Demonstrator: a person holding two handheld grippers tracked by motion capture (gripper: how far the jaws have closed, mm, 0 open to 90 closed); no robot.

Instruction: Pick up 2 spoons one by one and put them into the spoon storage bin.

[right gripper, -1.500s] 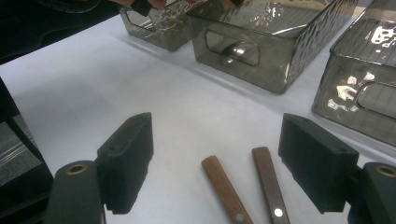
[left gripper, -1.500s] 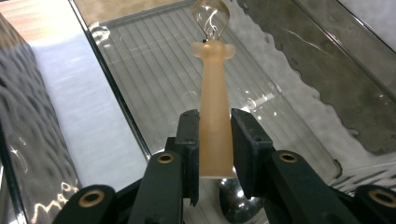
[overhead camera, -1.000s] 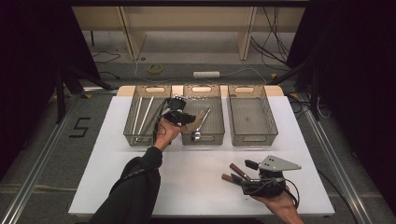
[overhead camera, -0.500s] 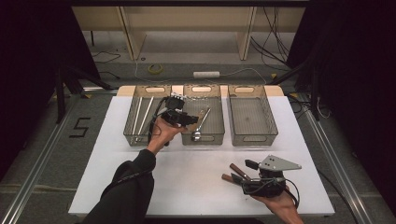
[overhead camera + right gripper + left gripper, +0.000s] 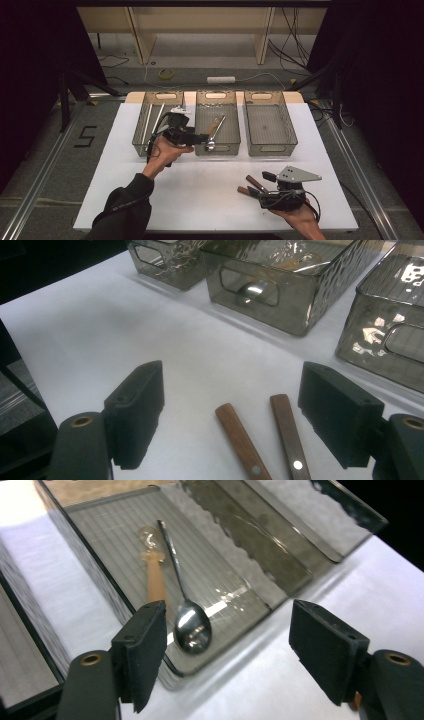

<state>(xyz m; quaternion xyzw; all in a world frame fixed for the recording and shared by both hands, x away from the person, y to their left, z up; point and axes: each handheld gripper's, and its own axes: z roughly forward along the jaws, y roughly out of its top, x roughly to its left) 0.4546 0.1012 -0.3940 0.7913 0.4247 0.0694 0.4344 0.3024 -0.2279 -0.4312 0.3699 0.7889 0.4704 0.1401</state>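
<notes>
My left gripper (image 5: 200, 138) hangs over the near left corner of the middle bin (image 5: 216, 148), and its jaws have just been opening; they now stand wide with nothing pressed between the pads. Through the left gripper view I look down between them at a metal spoon (image 5: 190, 625) lying in the middle bin (image 5: 240, 575), bowl toward the near end, handle running away toward the far end. Just beside it on its left in that view lies a pale, tan-handled utensil (image 5: 154, 577); its far tip is glassy and I can't make out what kind of tool it is. The spoon (image 5: 212, 142) rests on the bin floor, free of my gripper.

In the high view three smoky, see-through bins sit in a row on the far half of the white counter (image 5: 200, 195). The left bin (image 5: 142, 145) holds a couple of long thin rods (image 5: 150, 125), and the right bin (image 5: 270, 150) stands well apart from my hands.

My right gripper (image 5: 257, 186) rests low at the near right of the counter, jaws spread wide and empty. In the right gripper view two wooden handles (image 5: 270, 440) lie side by side on the counter between the pads, touching neither. Beyond them I see the near walls of the bins, with the spoon bowl (image 5: 252, 290) glinting through a handle slot.
</notes>
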